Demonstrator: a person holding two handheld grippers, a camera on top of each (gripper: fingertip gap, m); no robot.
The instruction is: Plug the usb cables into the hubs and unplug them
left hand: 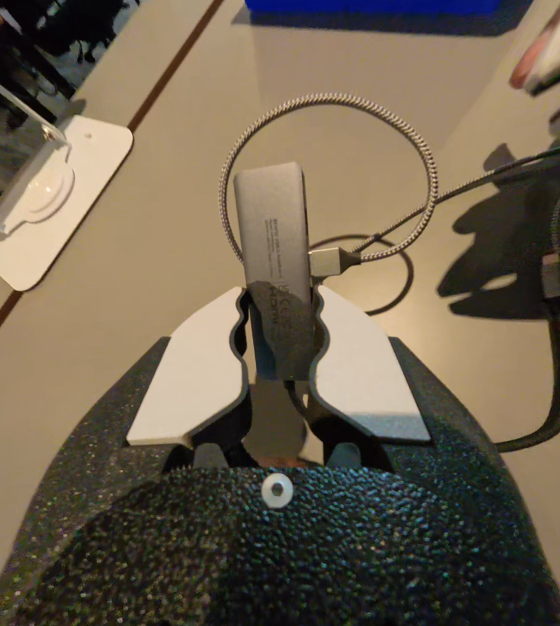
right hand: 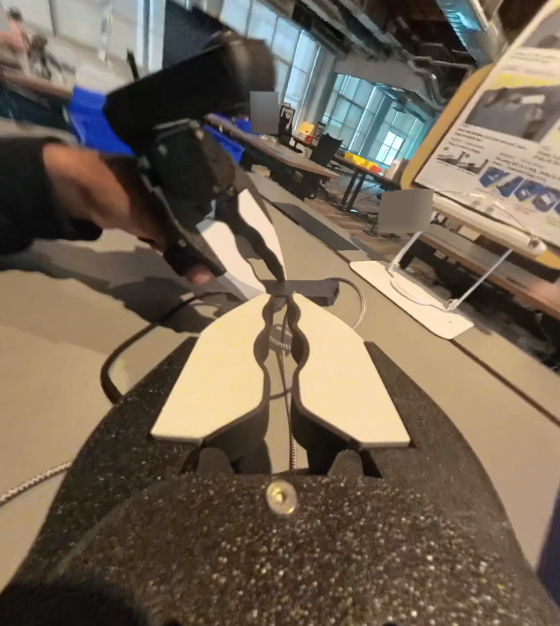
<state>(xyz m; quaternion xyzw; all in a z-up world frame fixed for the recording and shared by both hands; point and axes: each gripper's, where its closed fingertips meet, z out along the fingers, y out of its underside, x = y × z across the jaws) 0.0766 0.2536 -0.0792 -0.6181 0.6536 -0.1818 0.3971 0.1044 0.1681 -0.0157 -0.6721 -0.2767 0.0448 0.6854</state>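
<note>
My left gripper (left hand: 280, 291) is shut on the near end of a grey USB hub (left hand: 272, 223) and holds it pointing away from me. A silver USB plug (left hand: 327, 261) sits against the hub's right side; how deep it sits I cannot tell. Its braided cable (left hand: 305, 105) loops behind the hub, and a thin stretch runs taut to the right. In the right wrist view my right gripper (right hand: 280, 299) is shut with that thin braided cable (right hand: 287, 382) running between its fingers. Just beyond it are the hub (right hand: 309, 288) and the left gripper (right hand: 258, 250).
A white base plate with a clear acrylic stand (left hand: 58, 203) lies left of the hub and shows in the right wrist view (right hand: 417, 305). A blue bin (left hand: 373, 13) stands at the far edge. A dark cable (left hand: 404, 271) loops on the grey table (left hand: 136, 338). A poster board (right hand: 509, 135) stands at the right.
</note>
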